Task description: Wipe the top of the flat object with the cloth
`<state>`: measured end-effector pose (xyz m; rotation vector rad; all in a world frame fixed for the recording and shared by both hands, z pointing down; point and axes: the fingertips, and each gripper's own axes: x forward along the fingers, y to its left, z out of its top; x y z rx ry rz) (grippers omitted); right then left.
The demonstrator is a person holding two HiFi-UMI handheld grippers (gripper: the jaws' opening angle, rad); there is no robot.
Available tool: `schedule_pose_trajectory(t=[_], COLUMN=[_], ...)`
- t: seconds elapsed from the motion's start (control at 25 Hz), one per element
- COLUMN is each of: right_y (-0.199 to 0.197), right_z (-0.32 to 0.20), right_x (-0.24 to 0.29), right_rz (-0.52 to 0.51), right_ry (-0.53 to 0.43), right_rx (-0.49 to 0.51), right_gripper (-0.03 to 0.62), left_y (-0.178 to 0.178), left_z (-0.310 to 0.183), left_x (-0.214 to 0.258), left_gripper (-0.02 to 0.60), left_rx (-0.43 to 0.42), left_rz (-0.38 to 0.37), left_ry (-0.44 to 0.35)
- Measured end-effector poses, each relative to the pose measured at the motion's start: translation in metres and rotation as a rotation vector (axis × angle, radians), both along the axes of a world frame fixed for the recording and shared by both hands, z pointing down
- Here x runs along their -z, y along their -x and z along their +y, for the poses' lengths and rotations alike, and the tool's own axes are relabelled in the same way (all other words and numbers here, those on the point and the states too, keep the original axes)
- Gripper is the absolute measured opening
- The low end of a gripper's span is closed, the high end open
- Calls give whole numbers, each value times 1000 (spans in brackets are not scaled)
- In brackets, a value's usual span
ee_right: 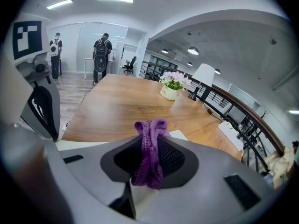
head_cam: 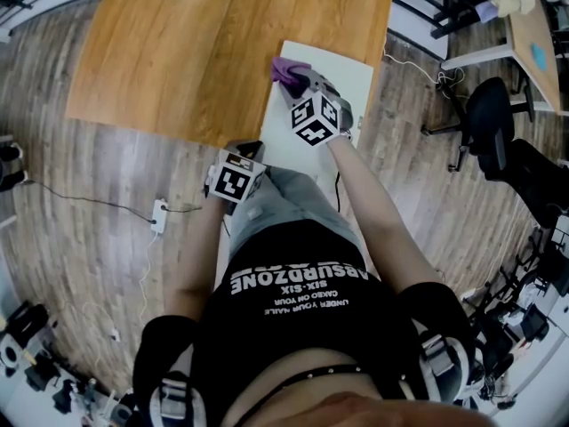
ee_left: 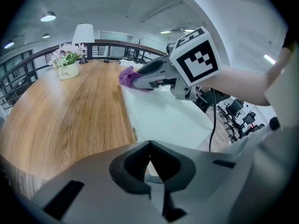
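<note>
The left gripper [ee_left: 150,164] has its jaws met on nothing, the white flat board [ee_left: 168,118] just ahead of them. The right gripper [ee_right: 148,171] pinches the purple cloth [ee_right: 149,139] between its jaws. Best to press the bunch flat on the board beneath, in overlapping strokes.

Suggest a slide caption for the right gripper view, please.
Right hand-held gripper clamping a purple knitted cloth over a white flat board on a wooden table.

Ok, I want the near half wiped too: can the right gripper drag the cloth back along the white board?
Probably yes: the white board lies bare behind the cloth in the right gripper, and the left gripper sits by its near left edge.
</note>
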<state>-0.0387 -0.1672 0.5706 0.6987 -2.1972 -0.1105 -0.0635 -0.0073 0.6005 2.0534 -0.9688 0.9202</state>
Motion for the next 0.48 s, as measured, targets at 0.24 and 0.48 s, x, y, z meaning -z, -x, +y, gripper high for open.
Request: schedule_pose_trajectory(t=[0.24, 0.48], right_y=[0, 2], right_z=[-17, -31], right_x=[1, 1], right_rz=[-5, -5], right_ry=[13, 24], right_rx=[-45, -75], right_gripper=[104, 104], left_y=[1, 3], left_z=[-3, 0], left_x=[1, 3], left_gripper=[15, 15], left_rx=[-12, -17], left_rz=[-17, -32], left_ry=[1, -10])
